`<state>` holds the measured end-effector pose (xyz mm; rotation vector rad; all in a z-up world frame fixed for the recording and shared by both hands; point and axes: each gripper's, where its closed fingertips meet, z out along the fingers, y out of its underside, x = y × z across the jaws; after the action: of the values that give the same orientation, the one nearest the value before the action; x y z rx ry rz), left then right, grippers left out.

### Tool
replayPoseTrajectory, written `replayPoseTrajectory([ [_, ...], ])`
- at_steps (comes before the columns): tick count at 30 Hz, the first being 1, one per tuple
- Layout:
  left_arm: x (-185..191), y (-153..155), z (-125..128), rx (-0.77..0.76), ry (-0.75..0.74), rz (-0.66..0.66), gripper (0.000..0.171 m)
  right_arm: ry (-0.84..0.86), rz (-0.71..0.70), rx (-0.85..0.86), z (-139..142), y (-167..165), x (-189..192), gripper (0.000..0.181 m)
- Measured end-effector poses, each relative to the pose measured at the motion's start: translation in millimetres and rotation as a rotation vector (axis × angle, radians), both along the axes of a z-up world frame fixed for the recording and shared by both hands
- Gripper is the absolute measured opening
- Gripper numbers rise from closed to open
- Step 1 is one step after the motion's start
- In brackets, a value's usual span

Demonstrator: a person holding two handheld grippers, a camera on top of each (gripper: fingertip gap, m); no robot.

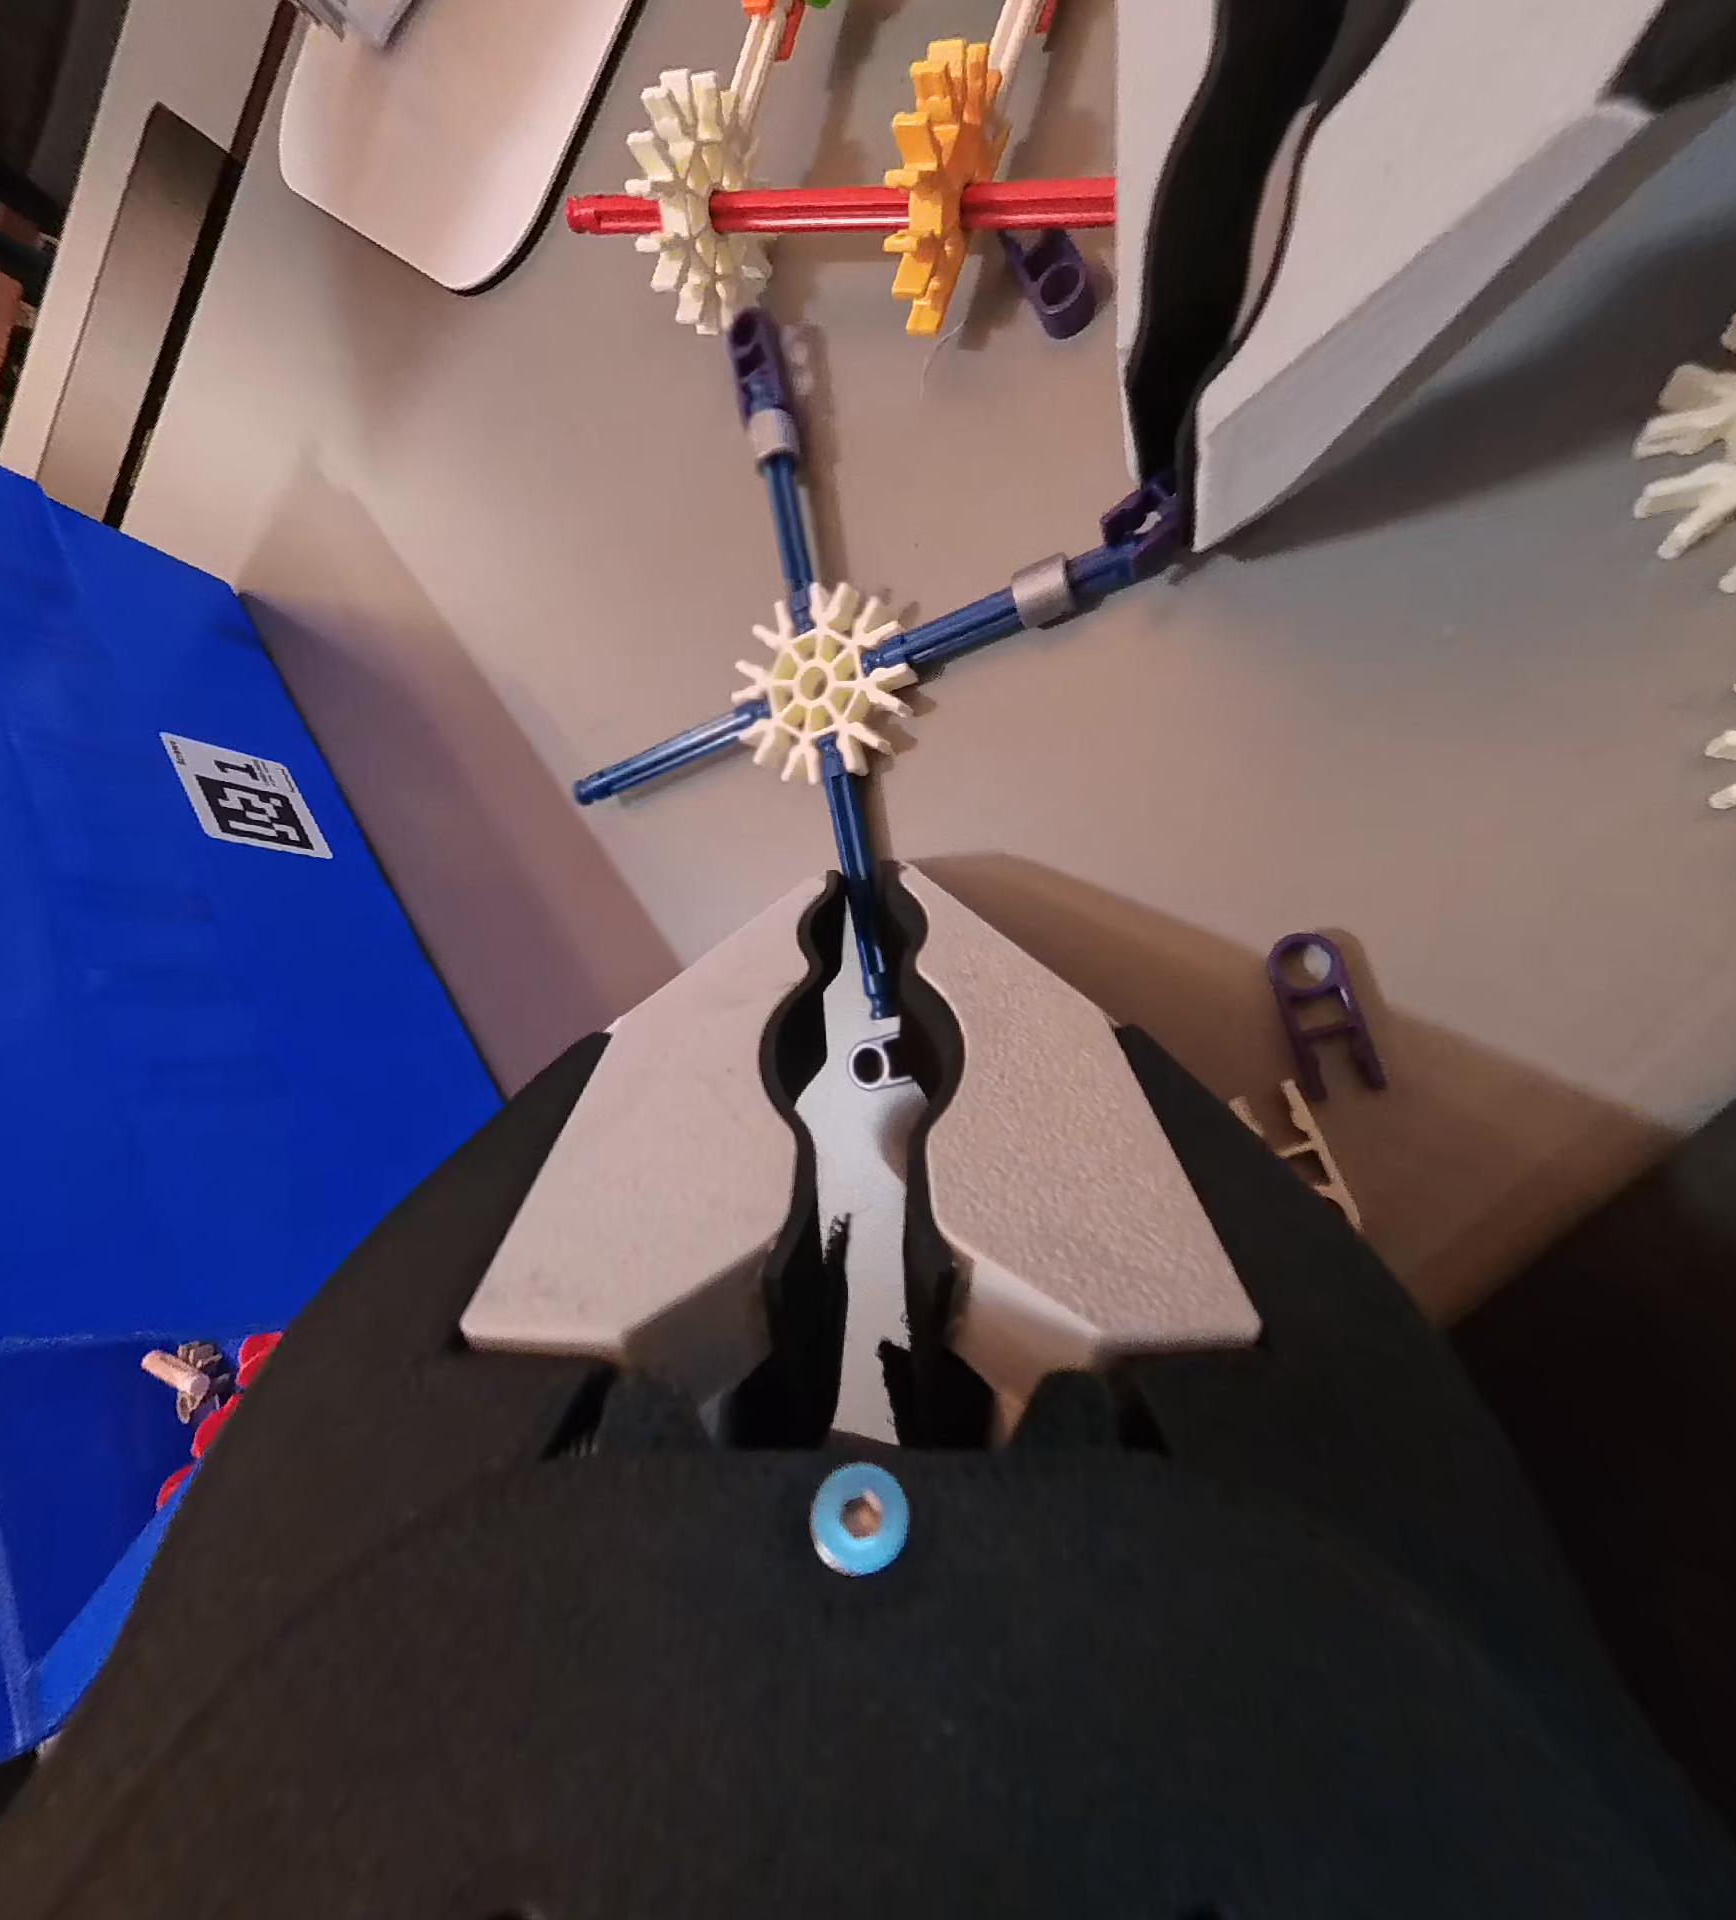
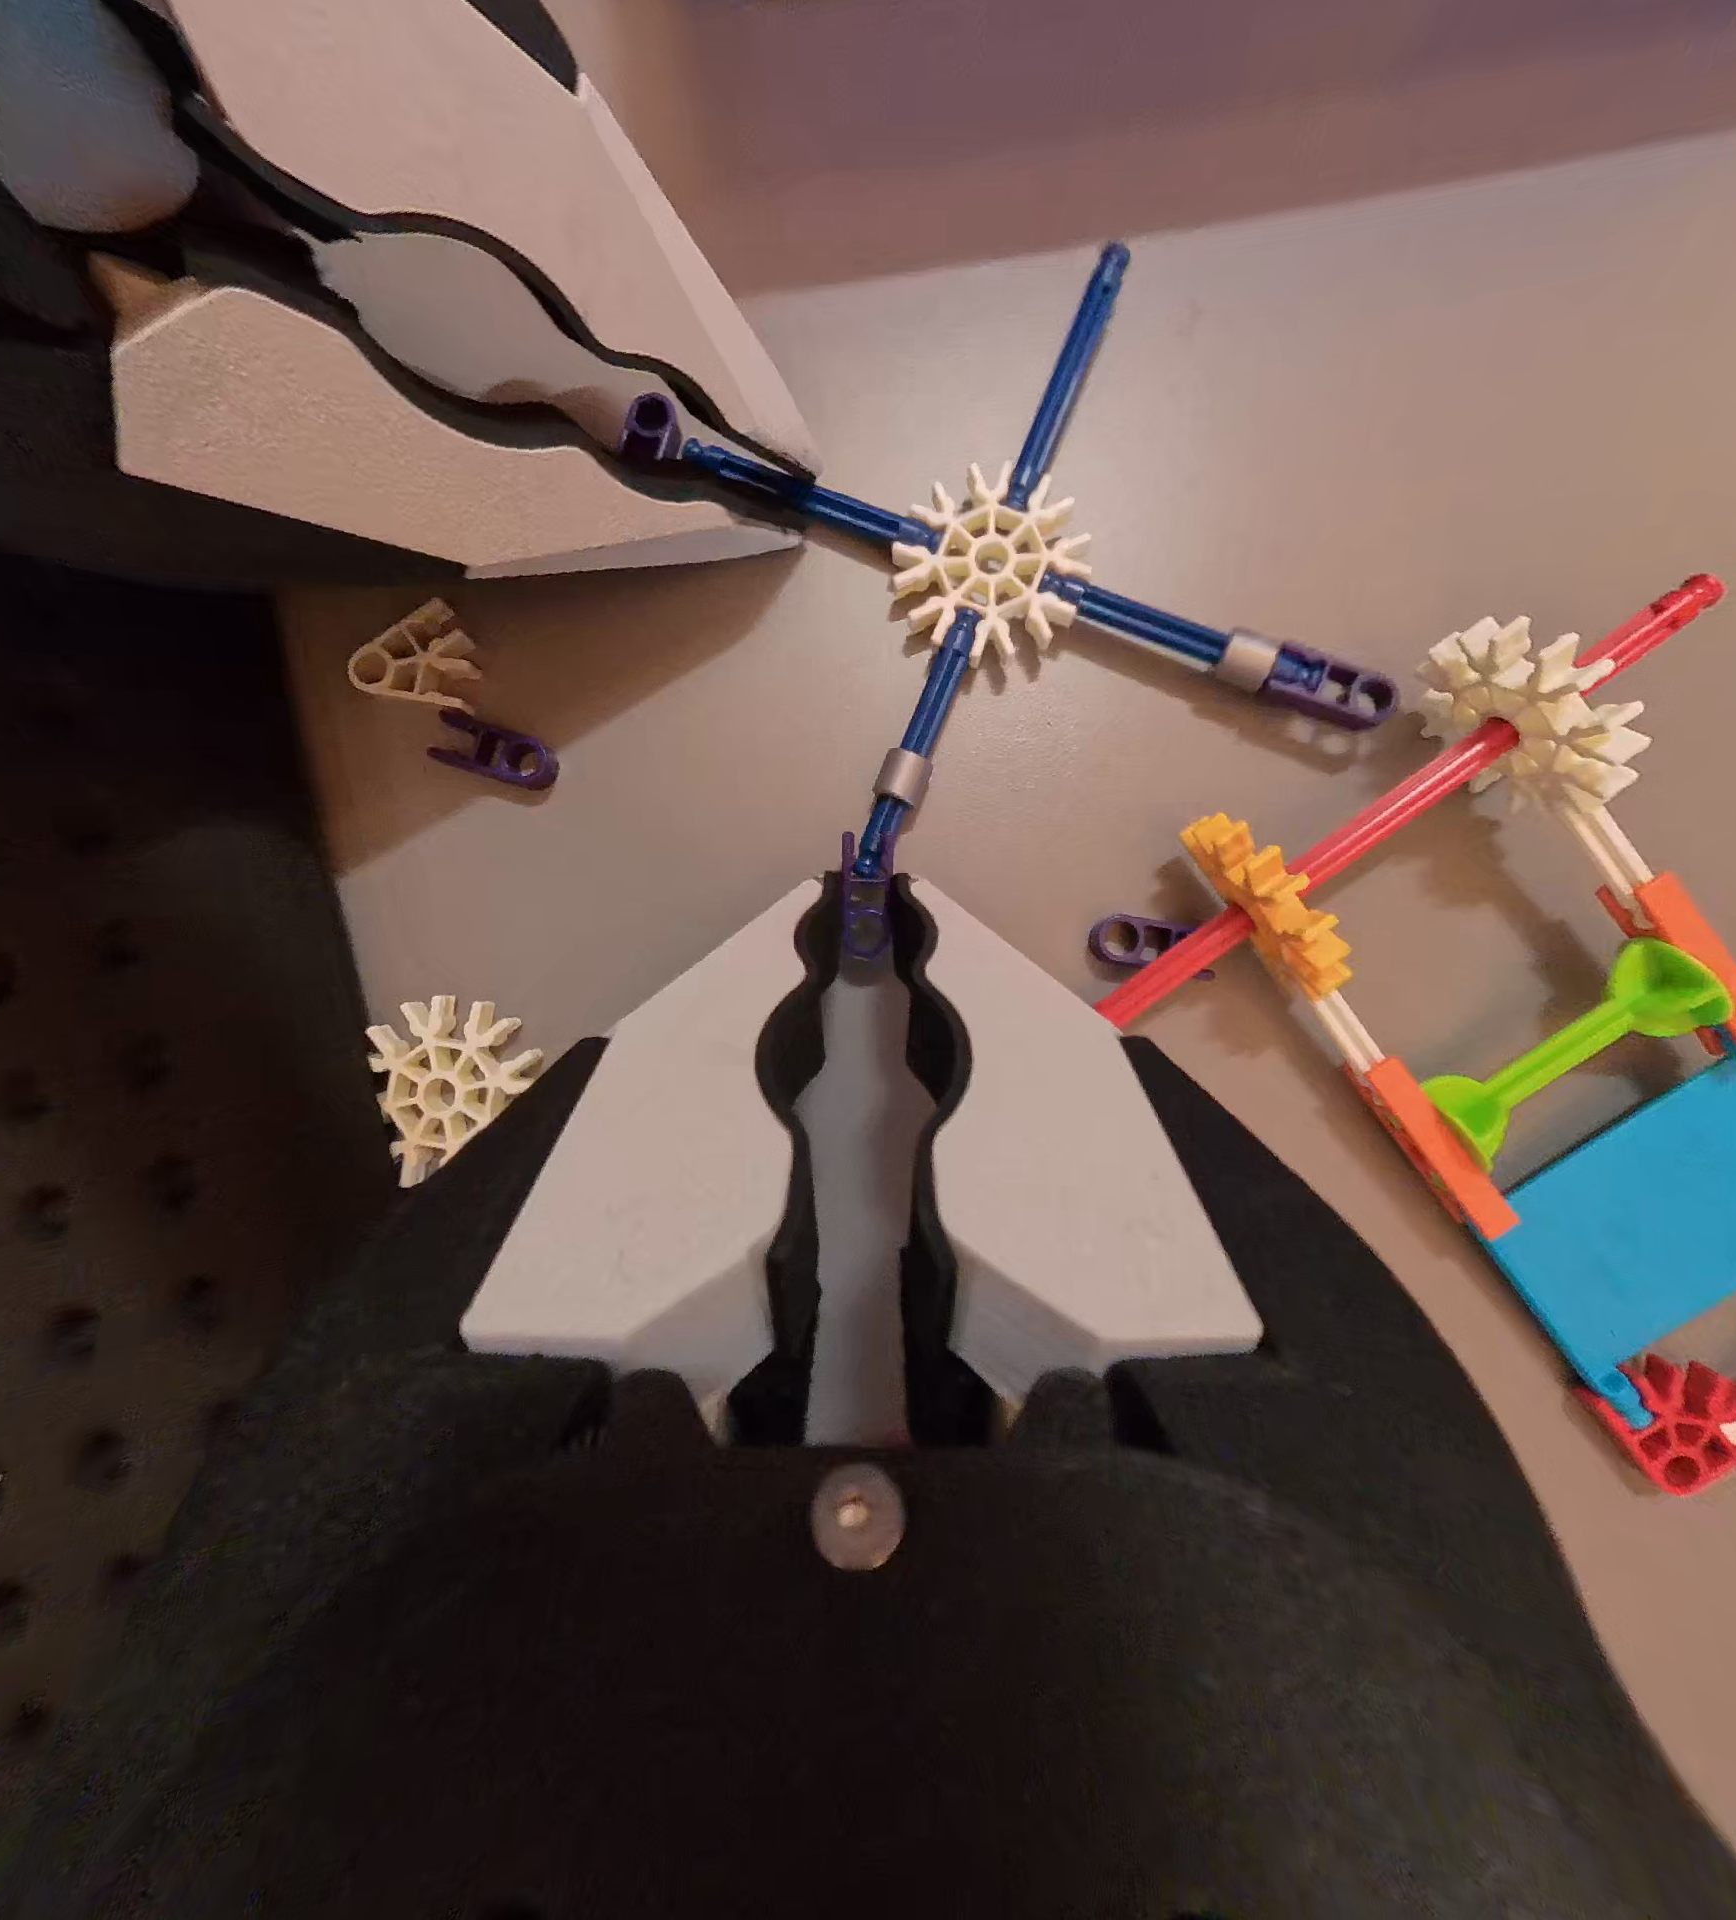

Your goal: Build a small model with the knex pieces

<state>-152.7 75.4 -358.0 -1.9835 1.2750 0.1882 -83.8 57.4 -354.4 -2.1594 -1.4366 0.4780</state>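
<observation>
Left tongs (image 1: 862, 896) are pressed onto a blue rod (image 1: 848, 821) of the cross, bottom centre of their view, with the white hub (image 1: 822, 681) just above. Over to the right tongs (image 2: 866, 902): they're pinching the purple clip (image 2: 866, 920) that ends another rod (grey sleeve (image 2: 900, 777) on it). Three rods wear clips; the fourth (image 2: 1066, 374), upper right, is bare. A spare clip (image 2: 500, 753) lies at left, well apart.
</observation>
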Motion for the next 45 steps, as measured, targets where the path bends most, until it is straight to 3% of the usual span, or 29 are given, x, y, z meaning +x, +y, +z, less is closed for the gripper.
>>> replayPoseTrajectory([
  [6,7.0,-12.6,-0.4,-0.037,0.003,-0.054,0.004,-0.085,-0.002,0.054,-2.1,11.1,7.9,0.007],
  [13,8.2,-15.8,-0.5,-0.046,-0.005,-0.075,0.004,-0.137,0.088,-0.013,-4.9,10.3,5.0,0.009],
  [25,7.9,-15.9,-0.7,-0.043,-0.018,-0.076,0.003,-0.091,0.083,-0.007,10.3,4.6,14.3,0.014],
  [29,9.4,-16.4,-0.4,-0.048,-0.026,-0.08,0.004,-0.101,0.084,-0.036,0.2,-1.2,19.1,0.015],
  [33,10.0,-15.8,3.0,-0.057,-0.054,-0.083,0.008,-0.105,0.081,-0.015,-5.6,0.6,18.3,0.005],
  [40,12.1,-13.5,13.8,-0.046,-0.085,-0.143,0.011,-0.108,0.095,0.016,-1.5,-2.8,17.7,0.004],
  [45,8.0,-12.3,2.8,-0.097,-0.029,-0.137,0.0,-0.14,0.11,0.041,-4.3,-11.3,16.4,0.005],
])
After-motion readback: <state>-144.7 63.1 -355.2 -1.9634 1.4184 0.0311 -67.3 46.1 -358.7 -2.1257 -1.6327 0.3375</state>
